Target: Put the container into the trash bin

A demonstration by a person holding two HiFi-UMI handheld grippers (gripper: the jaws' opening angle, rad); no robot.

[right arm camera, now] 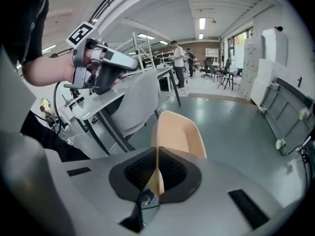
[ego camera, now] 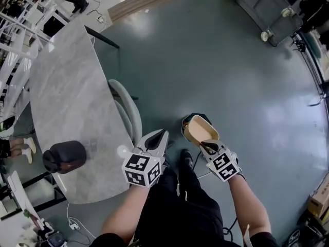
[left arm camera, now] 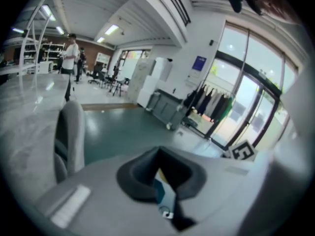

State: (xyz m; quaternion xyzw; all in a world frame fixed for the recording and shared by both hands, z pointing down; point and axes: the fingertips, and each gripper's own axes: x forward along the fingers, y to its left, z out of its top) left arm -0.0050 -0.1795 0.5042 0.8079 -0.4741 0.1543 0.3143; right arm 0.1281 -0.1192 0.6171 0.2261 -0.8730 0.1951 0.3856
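Note:
The container (ego camera: 200,129) is a beige, shallow, open tray. My right gripper (ego camera: 204,144) is shut on its near rim and holds it low over the floor. In the right gripper view the container (right arm camera: 178,134) stands edge-on, with its thin wall pinched between the pads of the right gripper (right arm camera: 157,155). A dark round bin (ego camera: 188,120) shows partly from under the container's far left side. My left gripper (ego camera: 162,134) hangs beside the chair, left of the container, shut with nothing in it. In its own view the left gripper (left arm camera: 158,154) points across the floor.
A grey marble table (ego camera: 67,86) fills the left, with a black jug (ego camera: 64,157) near its front edge. A grey chair (ego camera: 128,109) stands against the table. A grey cart (ego camera: 267,4) is at the far right. The person's legs and shoe (ego camera: 186,161) are below the grippers.

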